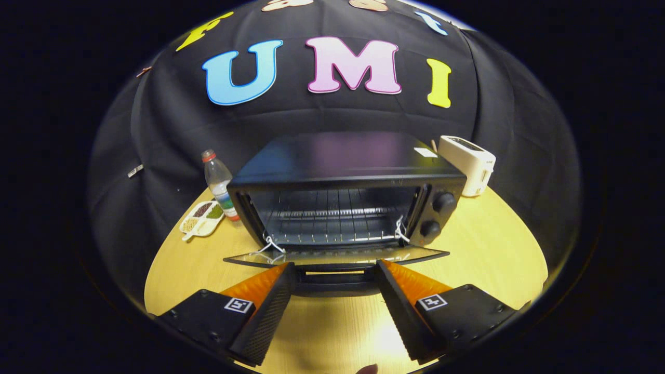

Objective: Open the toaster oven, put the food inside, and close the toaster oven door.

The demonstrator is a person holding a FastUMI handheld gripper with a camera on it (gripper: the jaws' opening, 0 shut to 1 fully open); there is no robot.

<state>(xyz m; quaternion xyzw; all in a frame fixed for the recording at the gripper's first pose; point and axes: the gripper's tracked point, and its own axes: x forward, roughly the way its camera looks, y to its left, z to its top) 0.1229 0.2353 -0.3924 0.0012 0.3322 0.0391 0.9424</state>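
A black toaster oven [348, 171] stands on the wooden table [483, 249] just ahead of me, its glass door [337, 255] swung down flat. Inside I see a wire rack [332, 218] with nothing on it. Two round knobs [439, 213] sit on its right panel. White strings hang at both lower corners of the opening. My gripper [335, 270] is open, and the door's black handle [335, 278] lies between the fingertips, which stand to either side of it without pressing on it.
A clear plastic bottle [221, 184] with a red cap stands left of the oven, and a white divided dish [201, 218] of foods lies beside it. A white pop-up toaster [467, 163] sits behind the oven on the right.
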